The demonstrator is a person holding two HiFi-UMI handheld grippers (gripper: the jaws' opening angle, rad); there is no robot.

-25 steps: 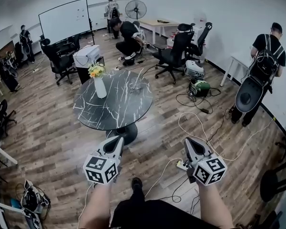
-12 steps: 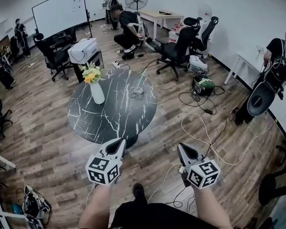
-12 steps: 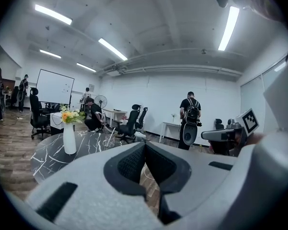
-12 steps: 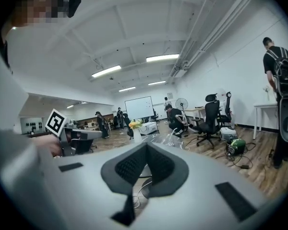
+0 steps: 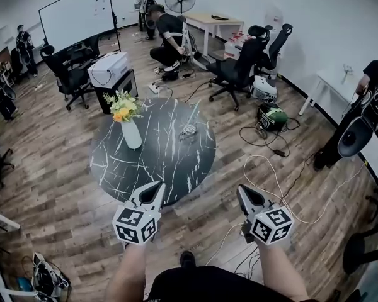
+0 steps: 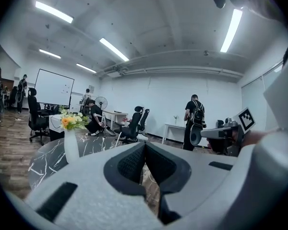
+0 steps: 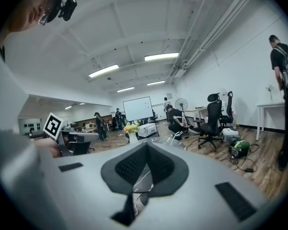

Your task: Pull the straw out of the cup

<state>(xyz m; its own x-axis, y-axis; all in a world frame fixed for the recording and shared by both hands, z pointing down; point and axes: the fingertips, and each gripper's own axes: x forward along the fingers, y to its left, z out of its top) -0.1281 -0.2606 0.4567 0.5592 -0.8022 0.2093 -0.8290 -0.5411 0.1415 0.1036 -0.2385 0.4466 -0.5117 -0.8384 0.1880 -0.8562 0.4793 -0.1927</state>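
Note:
A small clear cup (image 5: 188, 131) stands on the round black marble table (image 5: 151, 162), right of its middle; its straw is too thin to make out in the head view. My left gripper (image 5: 157, 187) is shut and empty, with its tip at the table's near edge. My right gripper (image 5: 242, 190) is shut and empty too, over the wooden floor just right of the table. Both point forward at the table, well short of the cup. In the left gripper view the jaws (image 6: 144, 145) meet; in the right gripper view they (image 7: 146, 145) meet as well.
A white vase (image 5: 131, 134) of yellow flowers stands on the table's left side. White cables (image 5: 271, 168) trail over the floor at the right. Black office chairs (image 5: 239, 71), a printer cabinet (image 5: 108, 71) and several people stand beyond the table.
Both grippers have advanced toward the table, which now lies nearer and larger in the head view. The left tip has reached its near edge. Both stay shut.

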